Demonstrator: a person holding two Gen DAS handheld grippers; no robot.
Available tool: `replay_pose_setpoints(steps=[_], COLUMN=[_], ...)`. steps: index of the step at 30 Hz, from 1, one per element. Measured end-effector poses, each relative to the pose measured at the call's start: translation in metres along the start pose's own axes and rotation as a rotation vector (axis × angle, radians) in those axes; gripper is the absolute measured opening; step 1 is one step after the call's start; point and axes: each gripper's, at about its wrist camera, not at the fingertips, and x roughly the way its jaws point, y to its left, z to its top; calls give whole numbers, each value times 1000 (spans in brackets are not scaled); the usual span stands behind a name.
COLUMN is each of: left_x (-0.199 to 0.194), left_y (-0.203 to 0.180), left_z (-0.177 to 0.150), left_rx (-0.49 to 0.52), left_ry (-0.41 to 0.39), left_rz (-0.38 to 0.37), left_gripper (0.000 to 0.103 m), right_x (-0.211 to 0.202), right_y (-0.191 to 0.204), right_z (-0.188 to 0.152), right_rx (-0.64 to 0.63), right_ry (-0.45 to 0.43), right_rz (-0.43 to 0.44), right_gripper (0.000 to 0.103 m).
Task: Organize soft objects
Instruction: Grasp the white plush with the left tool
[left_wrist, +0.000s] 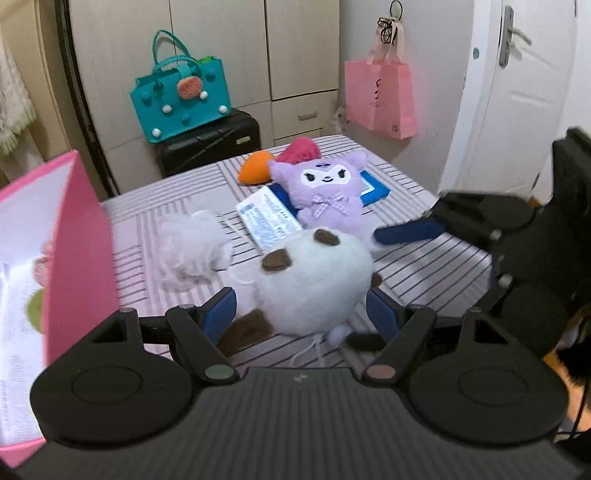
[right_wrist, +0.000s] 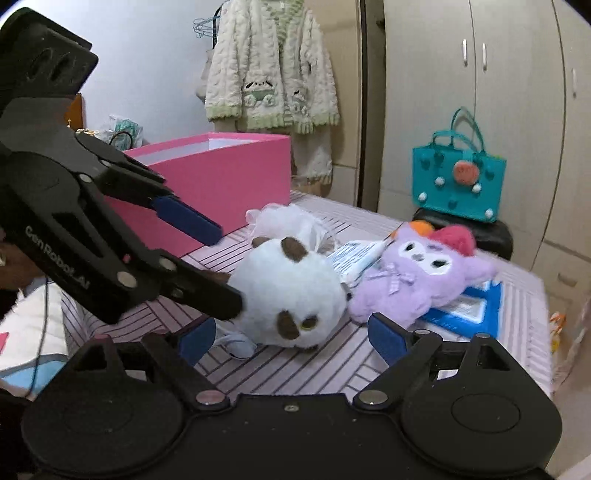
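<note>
A round white plush with brown patches (left_wrist: 314, 284) lies on the striped table (left_wrist: 424, 273). My left gripper (left_wrist: 301, 314) is open with a blue finger on either side of the plush. In the right wrist view the left gripper (right_wrist: 221, 266) straddles the white plush (right_wrist: 288, 295) from the left. My right gripper (right_wrist: 291, 338) is open and empty, just in front of the plush. A purple plush (left_wrist: 328, 195) lies behind it, also in the right wrist view (right_wrist: 417, 280). A white mesh puff (left_wrist: 192, 247) lies to the left. An open pink box (right_wrist: 218, 181) stands at the table's left.
A white packet (left_wrist: 267, 218) and a blue flat pack (left_wrist: 373, 188) lie under the purple plush, with an orange and pink toy (left_wrist: 258, 166) behind. A teal bag (left_wrist: 181, 99) sits on a black case. A pink bag (left_wrist: 380, 96) hangs by the door.
</note>
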Motion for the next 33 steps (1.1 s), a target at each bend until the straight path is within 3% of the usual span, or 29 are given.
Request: replay_pose_setpoints(steps=[8,13,17,22,23,33], left_x=[28,39,42,39,38,23], left_y=[12,11,14,15,15,2], left_z=[4,2,-3,-7,-8,-12], left_rx=[-128,-155,-200,-226,-229,-199], left_ry=[1,14,3,-4,-4,17], left_rz=[-67,-78,-94,-99,-102,-59], left_gripper=[80,80,72,70,69,65], right_x=[21,28,34,33,32,21], right_y=[-4,-3,-2,3,4,13], right_z=[3,5,3,1,-1,-4], right_rx=[74,120,167,194,195,199], right_ry=[41,81,78,60,58,43], right_rz=[28,40,16,-29,-30,-22], right_gripper=[88,87,77,73,68,67])
